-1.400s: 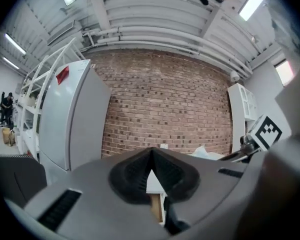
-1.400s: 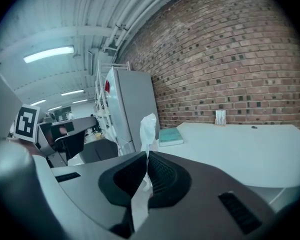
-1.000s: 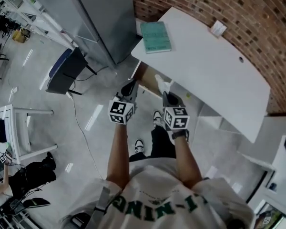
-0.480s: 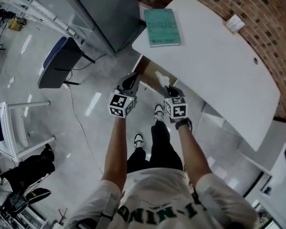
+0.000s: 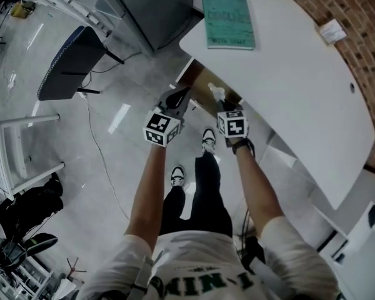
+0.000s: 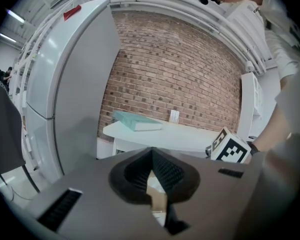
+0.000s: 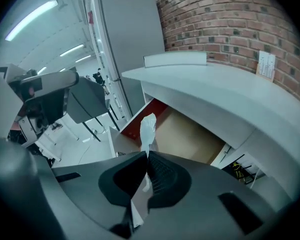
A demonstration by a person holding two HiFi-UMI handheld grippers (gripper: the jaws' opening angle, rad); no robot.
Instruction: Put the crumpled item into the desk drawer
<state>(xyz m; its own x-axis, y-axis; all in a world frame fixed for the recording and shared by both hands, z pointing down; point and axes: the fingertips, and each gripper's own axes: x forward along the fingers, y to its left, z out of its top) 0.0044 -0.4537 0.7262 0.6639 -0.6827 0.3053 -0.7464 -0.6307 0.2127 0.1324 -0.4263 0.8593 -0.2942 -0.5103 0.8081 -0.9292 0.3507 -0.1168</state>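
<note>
The crumpled item [image 7: 147, 128] is a white scrunched wad that sticks up past the tips of my right gripper [image 7: 146, 155], which is shut on it. In the head view the item [image 5: 215, 92] and right gripper [image 5: 220, 102] hang just in front of the white desk [image 5: 287, 74]. Below the desk top the drawer [image 7: 190, 134] stands pulled out, with a brown inside and a red side. The drawer [image 5: 189, 83] lies just beyond both grippers. My left gripper [image 5: 178, 97] is beside the right one, and its jaws [image 6: 151, 153] are shut on nothing.
A teal book [image 5: 228, 19] lies on the desk's left end and a small white card [image 5: 333, 31] at its back by the brick wall. A tall grey cabinet [image 5: 156, 5] stands left of the desk. A dark chair [image 5: 65, 64] and a cable are on the floor at left.
The head view has swung, so the desk sits higher and further right. Both grippers stay side by side before the drawer. The right one still grips the white item.
</note>
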